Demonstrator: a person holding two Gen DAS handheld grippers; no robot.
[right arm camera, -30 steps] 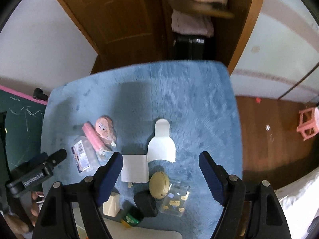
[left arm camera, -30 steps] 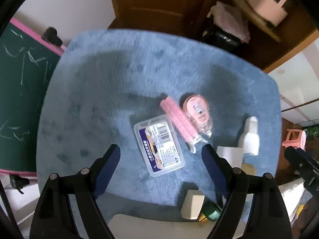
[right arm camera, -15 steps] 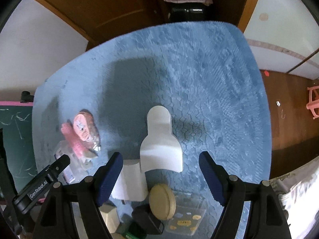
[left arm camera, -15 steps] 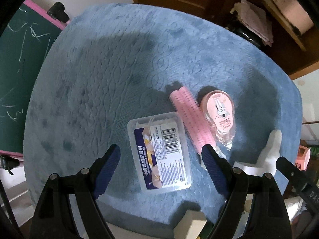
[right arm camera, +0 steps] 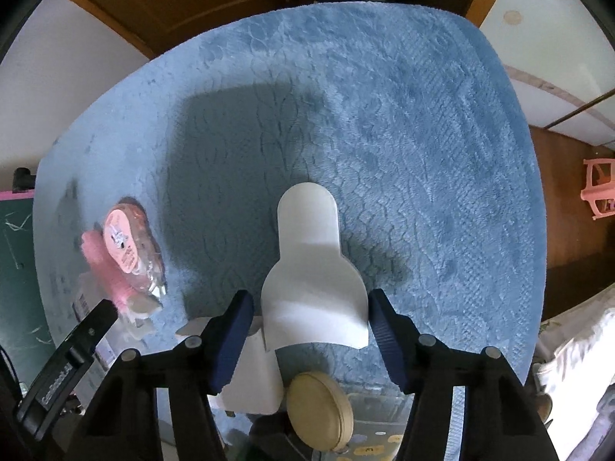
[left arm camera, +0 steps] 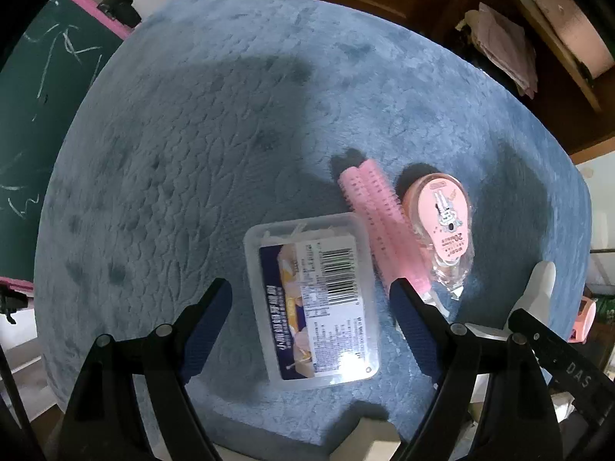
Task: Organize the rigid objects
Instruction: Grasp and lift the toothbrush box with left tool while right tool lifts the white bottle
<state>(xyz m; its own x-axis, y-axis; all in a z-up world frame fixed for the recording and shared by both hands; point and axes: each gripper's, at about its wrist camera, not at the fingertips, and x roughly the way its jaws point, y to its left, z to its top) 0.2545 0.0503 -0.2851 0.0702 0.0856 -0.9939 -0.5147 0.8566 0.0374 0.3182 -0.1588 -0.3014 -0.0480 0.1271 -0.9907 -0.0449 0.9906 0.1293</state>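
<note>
Straddling both targets from above: left tongs (left arm camera: 309,313) spread wide over the clear rectangular plastic box with barcode label (left arm camera: 313,305), right tongs (right arm camera: 309,324) closing around the white bottle-shaped plastic piece (right arm camera: 313,280) (not visibly pinched yet), both lying flat on the blue-carpeted bench (right arm camera: 423,134).

Both wrist views look straight down, close — sharing the blue mat (left arm camera: 230,123).

"DAS" on black gripper arm (left arm camera: 576,374); "20" on pink tape dispenser (left arm camera: 442,215)

Wooden door (right arm camera: 215,4), green chalkboard (left arm camera: 34,107), pink stool (right arm camera: 599,188)
</note>
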